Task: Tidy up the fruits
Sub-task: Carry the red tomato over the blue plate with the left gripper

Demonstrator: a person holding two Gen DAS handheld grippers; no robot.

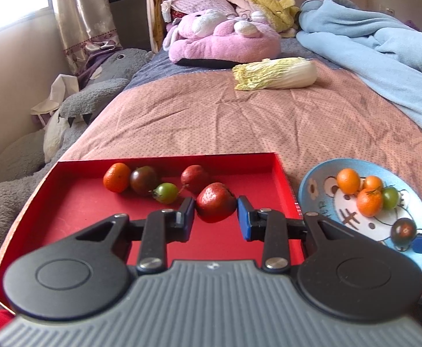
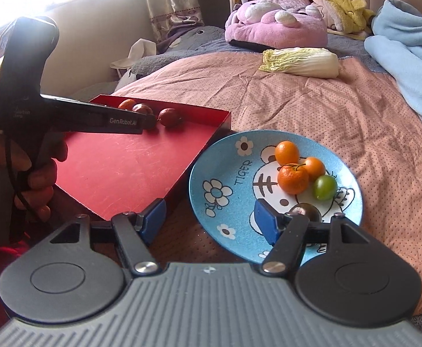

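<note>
My left gripper (image 1: 215, 206) is shut on a red strawberry (image 1: 215, 201) over the red tray (image 1: 167, 157). Farther back in the tray lie an orange (image 1: 116, 177), a dark tomato (image 1: 143, 180), a green tomato (image 1: 166, 193) and another red fruit (image 1: 195, 178). The blue tiger plate (image 2: 225, 173) sits right of the tray with three oranges (image 2: 292, 179), a green tomato (image 2: 324, 187) and a dark tomato (image 2: 310, 211). My right gripper (image 2: 209, 219) stands open over the plate's near edge, nothing between its fingers; the dark tomato is just behind its right finger.
Tray and plate rest on a pink dotted bedcover (image 1: 239, 121). A napa cabbage (image 1: 274, 73) lies farther back, with a pink plush (image 1: 222, 37) behind it. A blue blanket (image 1: 384, 52) is bunched on the right; a grey plush (image 1: 95, 92) fills the bed's left side.
</note>
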